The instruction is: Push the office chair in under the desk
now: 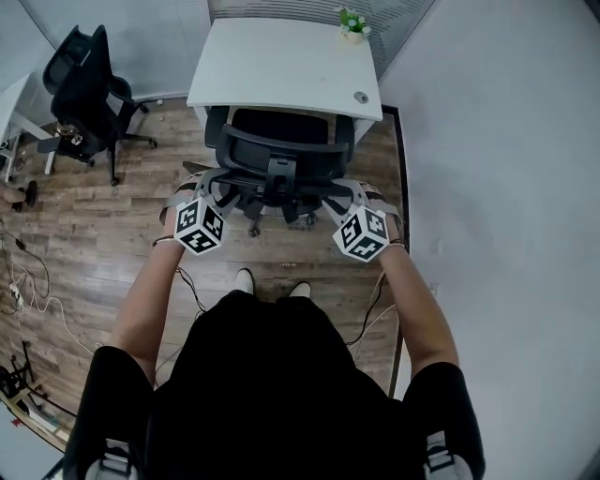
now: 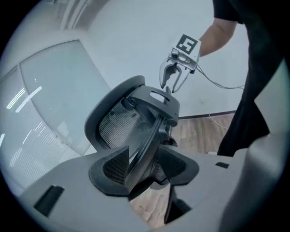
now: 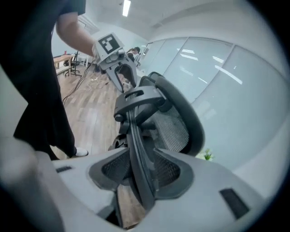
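Note:
A black mesh office chair (image 1: 272, 155) stands at the white desk (image 1: 281, 56), its seat under the desktop and its back towards me. My left gripper (image 1: 211, 185) is at the left edge of the chair back (image 2: 136, 113). Its jaws straddle the frame edge with a gap at one pad, so it is open (image 2: 144, 163). On the right edge is my right gripper (image 1: 352, 194). The frame bar (image 3: 136, 136) runs between its pads and both press on it (image 3: 138, 170). Each gripper also shows in the other's view, the right gripper (image 2: 171, 84) and the left gripper (image 3: 118, 74).
A second black office chair (image 1: 84, 94) stands at the far left beside another table. A small potted plant (image 1: 352, 23) sits on the desk's far right corner. A wall (image 1: 497, 187) runs close along the right. Cables (image 1: 28, 281) lie on the wooden floor at left.

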Demonstrator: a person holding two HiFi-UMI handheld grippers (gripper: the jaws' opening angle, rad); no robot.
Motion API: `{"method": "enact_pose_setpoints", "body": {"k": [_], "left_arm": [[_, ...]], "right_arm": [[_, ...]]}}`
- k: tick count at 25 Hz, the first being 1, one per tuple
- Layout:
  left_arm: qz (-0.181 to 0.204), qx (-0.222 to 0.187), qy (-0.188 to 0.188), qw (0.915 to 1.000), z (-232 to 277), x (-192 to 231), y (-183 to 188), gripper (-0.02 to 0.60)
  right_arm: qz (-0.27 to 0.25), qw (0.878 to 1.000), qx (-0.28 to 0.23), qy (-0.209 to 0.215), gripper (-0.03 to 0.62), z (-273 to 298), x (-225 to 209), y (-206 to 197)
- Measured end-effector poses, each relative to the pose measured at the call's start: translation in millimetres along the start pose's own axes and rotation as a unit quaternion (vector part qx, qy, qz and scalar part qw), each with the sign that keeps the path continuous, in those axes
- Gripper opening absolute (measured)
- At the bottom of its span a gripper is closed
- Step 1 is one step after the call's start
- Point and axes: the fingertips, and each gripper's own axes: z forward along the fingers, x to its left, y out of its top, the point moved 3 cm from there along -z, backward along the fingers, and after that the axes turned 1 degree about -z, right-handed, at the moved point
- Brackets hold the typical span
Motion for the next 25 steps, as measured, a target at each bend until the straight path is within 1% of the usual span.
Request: {"method": "enact_pose_setpoints", "body": {"k": [2,3,5,6,8,10,13,15,17,18,20,24,25], "left_arm": [[-0.037,-0.03,0.012,0.9988,-11,-3,12,0.201],[-0.057,-0.047,0.017,0.9971,-17,-4,18,0.199],[-0.105,-0.09,0.025,0.9901,-28,-5,33,0.192],[-0.132,-0.114,0.029,0.9843,-33,-4,41,0.185],[-0.18,-0.162,0.036,0.9696,-43,-1,59,0.174],[-0.209,-0.201,0.044,0.9561,-50,1,75,0.164],[-0.231,-0.243,0.06,0.9403,-60,2,93,0.139],[-0.247,-0.267,0.067,0.929,-67,2,103,0.108],[-0.259,-0.288,0.073,0.9191,-73,2,111,0.079],[-0.262,-0.297,0.076,0.915,-77,2,115,0.062],[-0.265,-0.31,0.083,0.9093,-84,3,122,0.034],[-0.267,-0.324,0.09,0.9031,-90,3,128,-0.005],[-0.268,-0.326,0.091,0.9021,-91,3,129,-0.006]], "right_arm": [[0.04,0.998,-0.043,-0.013,0.152,-18,-6,4],[0.063,0.995,-0.068,-0.019,0.152,-27,-9,8],[0.112,0.985,-0.127,-0.025,0.15,-43,-13,20],[0.137,0.978,-0.157,-0.026,0.15,-50,-13,27],[0.179,0.961,-0.209,-0.03,0.149,-63,-14,40],[0.212,0.944,-0.252,-0.039,0.147,-75,-16,51],[0.246,0.919,-0.304,-0.054,0.132,-91,-21,67],[0.258,0.906,-0.328,-0.062,0.116,-100,-24,76],[0.268,0.896,-0.346,-0.069,0.087,-107,-27,83],[0.27,0.893,-0.354,-0.072,0.07,-110,-29,86],[0.266,0.889,-0.365,-0.076,0.044,-116,-33,93],[0.265,0.885,-0.374,-0.079,0.013,-121,-35,96],[0.266,0.884,-0.376,-0.08,0.007,-121,-35,97]]}}
